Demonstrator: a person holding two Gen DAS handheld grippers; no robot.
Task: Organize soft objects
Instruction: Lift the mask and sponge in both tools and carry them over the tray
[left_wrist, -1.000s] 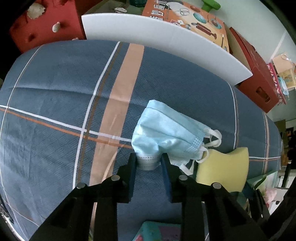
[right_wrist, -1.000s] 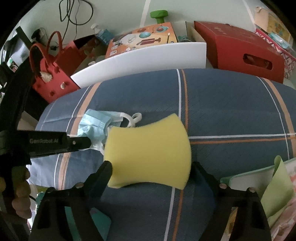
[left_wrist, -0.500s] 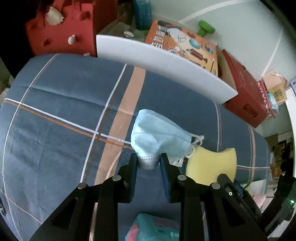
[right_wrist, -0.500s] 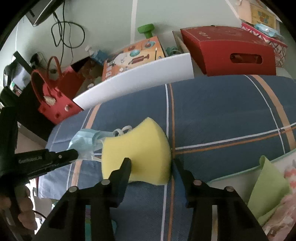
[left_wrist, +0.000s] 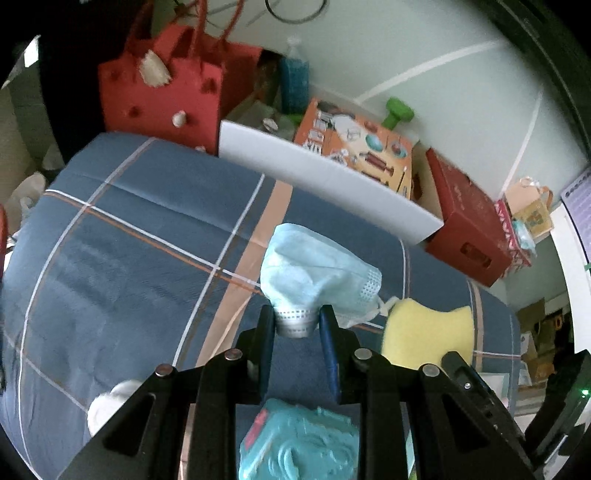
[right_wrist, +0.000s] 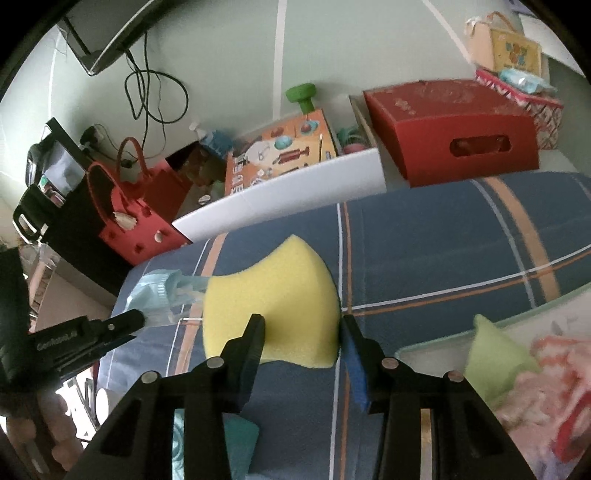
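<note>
Nearest the left wrist camera, the left gripper (left_wrist: 297, 325) has its fingers (left_wrist: 266, 325) nearly closed, pinching the stitched edge of a light-blue face mask (left_wrist: 314, 273); the mask bunches up and away from the tips, clear of the bedspread (left_wrist: 129, 258). Below the fingers sits a teal box (left_wrist: 299, 443) with a raised pattern, blurred, and a white rounded thing (left_wrist: 110, 406) low left, too soft to name.

Right gripper (right_wrist: 301, 332): fingers (right_wrist: 255, 332) about half open and clamped on the near end of a yellow sponge (right_wrist: 269, 299), pads pressing its two sides. Sponge fans out wider at the far end, long axis running forward along the fingers, waist pinched. It looks lifted off the plaid bedspread (right_wrist: 443, 240), can't be sure.

Key relation: mask hangs just left of the sponge in the right wrist view, the two near or touching at the ear loop; the left gripper (right_wrist: 122, 325) comes in from the left edge. Right of the right gripper, close, is a pale-rimmed tray (right_wrist: 436, 349) holding a green cloth (right_wrist: 495, 354) and pink fabric (right_wrist: 546, 369). Judgement: likely drop spot for soft items, so the sponge hand is nearer, mask hand has to cross over.

Farther back: white foam board (right_wrist: 288, 195), orange printed toy box (right_wrist: 280, 151), red cardboard box (right_wrist: 454, 125), red felt bag (right_wrist: 136, 206), green dumbbell (right_wrist: 303, 94), cables (right_wrist: 147, 74) on the wall.
</note>
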